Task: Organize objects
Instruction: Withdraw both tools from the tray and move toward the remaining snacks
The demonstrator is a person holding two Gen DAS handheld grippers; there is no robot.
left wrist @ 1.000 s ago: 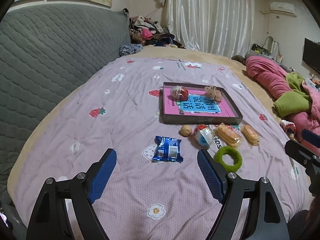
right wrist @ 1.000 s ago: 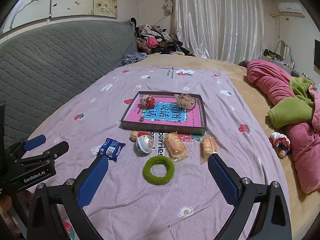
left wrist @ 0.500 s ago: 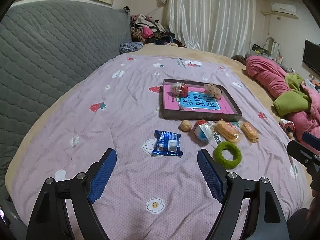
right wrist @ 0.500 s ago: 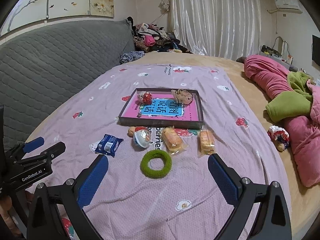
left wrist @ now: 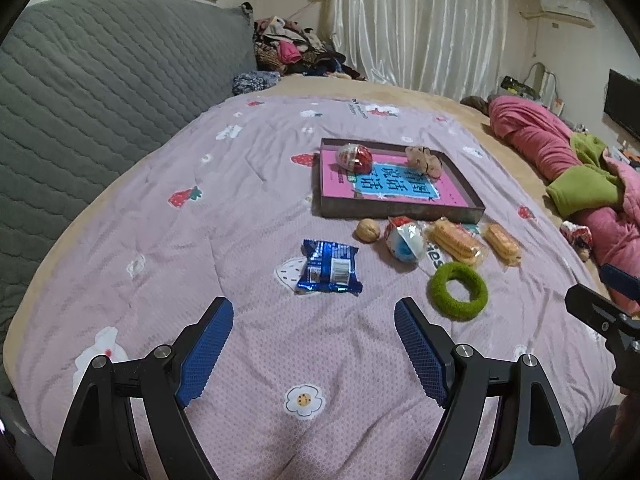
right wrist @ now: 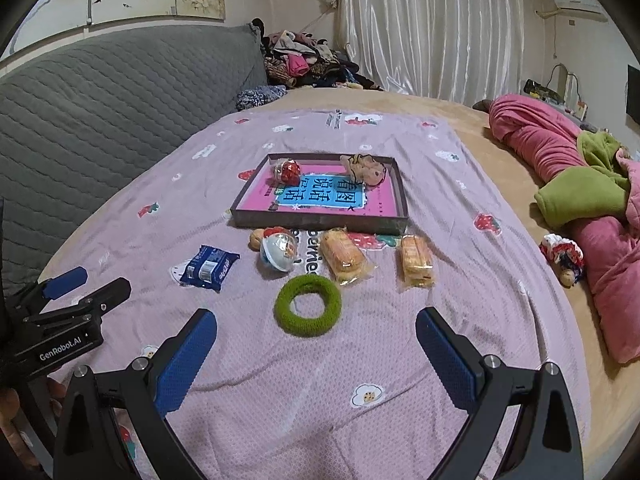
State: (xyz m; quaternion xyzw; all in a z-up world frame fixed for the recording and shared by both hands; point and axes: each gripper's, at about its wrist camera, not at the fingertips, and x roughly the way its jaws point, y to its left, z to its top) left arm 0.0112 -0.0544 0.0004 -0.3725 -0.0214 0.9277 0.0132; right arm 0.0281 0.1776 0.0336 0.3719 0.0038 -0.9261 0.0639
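The fuzzy green ring-shaped hair tie (right wrist: 307, 305) was located on the pink quilt (right wrist: 280, 380), just ahead of the spread, empty right gripper (right wrist: 316, 354), which was nearer. The left gripper (left wrist: 314, 344), likewise spread, faced the blue foil snack packet (left wrist: 329, 267).

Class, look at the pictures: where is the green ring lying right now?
The green ring lies flat on the purple bedspread, nearest the right gripper, in front of the tray. The capsule toy and a wrapped cake sit just behind it.
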